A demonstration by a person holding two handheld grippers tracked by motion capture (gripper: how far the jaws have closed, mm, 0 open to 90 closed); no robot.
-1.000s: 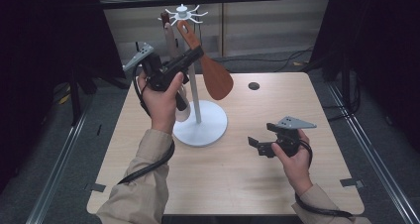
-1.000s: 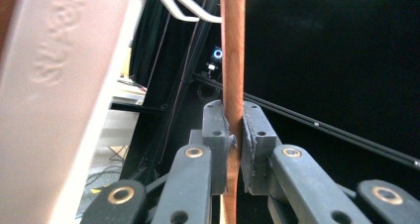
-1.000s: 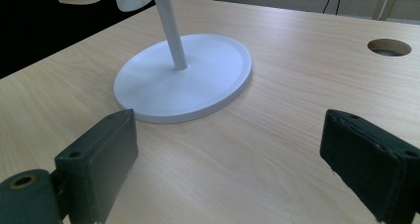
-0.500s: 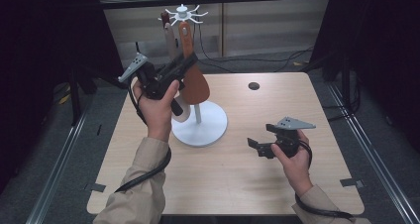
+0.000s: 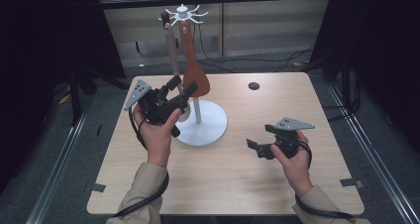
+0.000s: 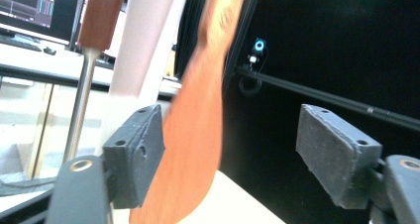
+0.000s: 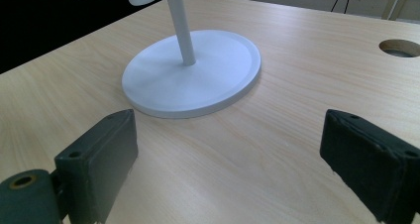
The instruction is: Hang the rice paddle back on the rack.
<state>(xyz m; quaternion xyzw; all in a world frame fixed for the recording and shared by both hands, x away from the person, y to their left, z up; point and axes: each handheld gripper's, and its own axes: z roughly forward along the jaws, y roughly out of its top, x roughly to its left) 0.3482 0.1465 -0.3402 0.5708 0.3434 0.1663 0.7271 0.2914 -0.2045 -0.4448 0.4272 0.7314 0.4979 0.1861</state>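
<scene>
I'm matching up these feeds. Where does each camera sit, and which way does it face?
High view: above the table's near side, looking forward and down; both forearms, left gripper, right gripper.
Left gripper view: on that gripper, facing the brown spatula; open jaws.
Right gripper view: low, facing the stand; open jaws.
Shared: the stand.

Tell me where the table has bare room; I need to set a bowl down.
Bare wood lies along the near table edge between the forearms, and at the far right around the round hole. It is crowded around the white stand and hanging brown spatula, beside the left tongs.
</scene>
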